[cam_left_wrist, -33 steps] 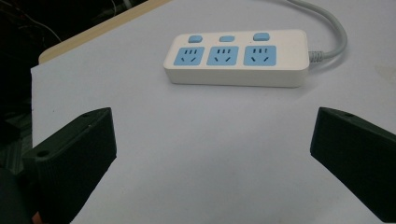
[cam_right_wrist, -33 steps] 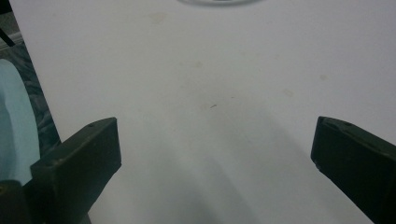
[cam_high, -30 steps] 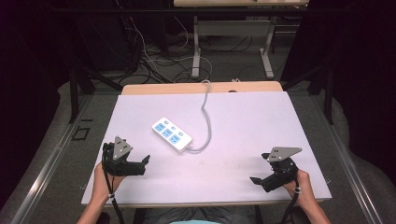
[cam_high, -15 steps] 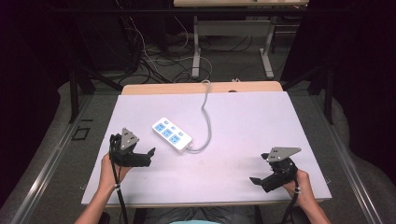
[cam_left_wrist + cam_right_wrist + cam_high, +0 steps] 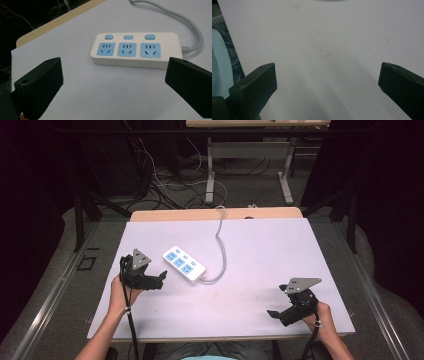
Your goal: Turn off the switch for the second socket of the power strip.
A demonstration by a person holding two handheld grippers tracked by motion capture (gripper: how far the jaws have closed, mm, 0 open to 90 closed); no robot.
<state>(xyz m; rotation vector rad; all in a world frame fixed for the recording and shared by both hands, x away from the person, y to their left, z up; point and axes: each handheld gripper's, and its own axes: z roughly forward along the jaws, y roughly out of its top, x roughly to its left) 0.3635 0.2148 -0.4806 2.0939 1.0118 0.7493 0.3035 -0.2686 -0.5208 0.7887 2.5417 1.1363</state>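
Two claws sit released over the pale lilac table [image 5: 260,270]. Near the left claw [image 5: 161,279], jaws spread wide (nothing between them), lies the white three-socket power strip with blue outlets [image 5: 184,265], its grey cord [image 5: 220,245] trailing away. Well apart, the right claw [image 5: 274,313] hovers at the near edge.

I see my left gripper [image 5: 161,276] just beside the white power strip [image 5: 184,265]; my right gripper [image 5: 274,313] sits well apart.

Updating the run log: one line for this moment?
left gripper: open, aimed at white three-socket plastic power strip, apart | right gripper: open, over bare white table | strip untouched
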